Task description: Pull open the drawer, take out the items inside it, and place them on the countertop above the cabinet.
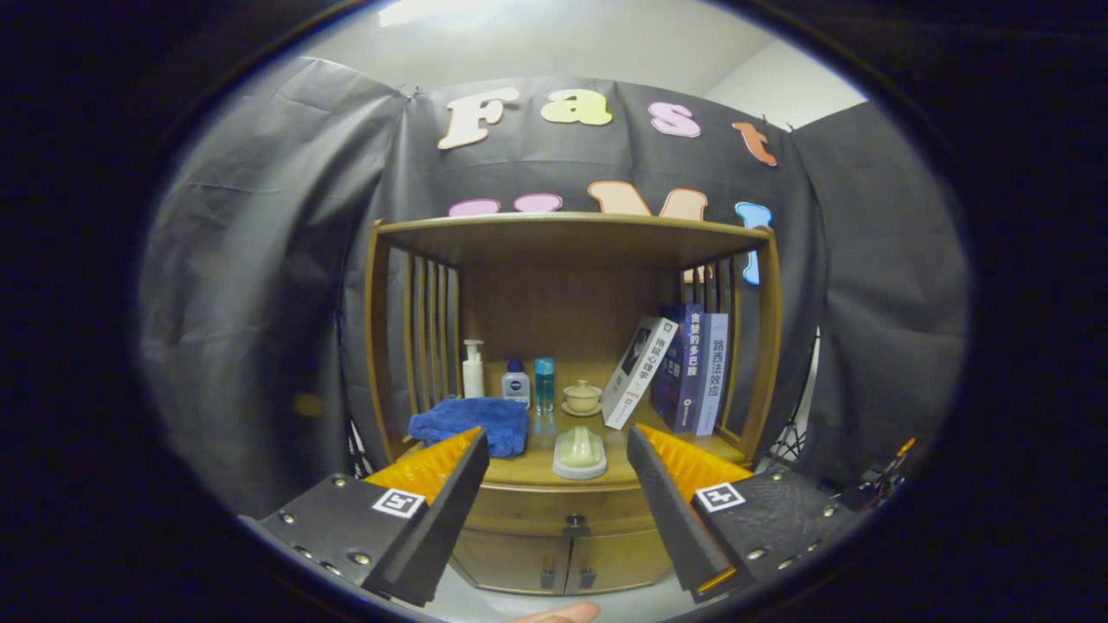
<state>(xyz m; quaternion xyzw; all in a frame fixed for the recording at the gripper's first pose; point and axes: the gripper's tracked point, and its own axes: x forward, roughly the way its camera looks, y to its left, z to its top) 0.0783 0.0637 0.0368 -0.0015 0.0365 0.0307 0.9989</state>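
Wooden drawer point(558, 509) looks stiff and shut; best hold is its small knob point(575, 523). The tool point(558, 484) hangs released, fingers spread, short of it.

The gripper point(554, 441) is held level, its fingers point(450, 484) spread wide apart and gripping nothing.

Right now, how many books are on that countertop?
3, all right of the lidded cup: a white book leaning, then a dark blue book and a pale blue book upright. The claw is open.
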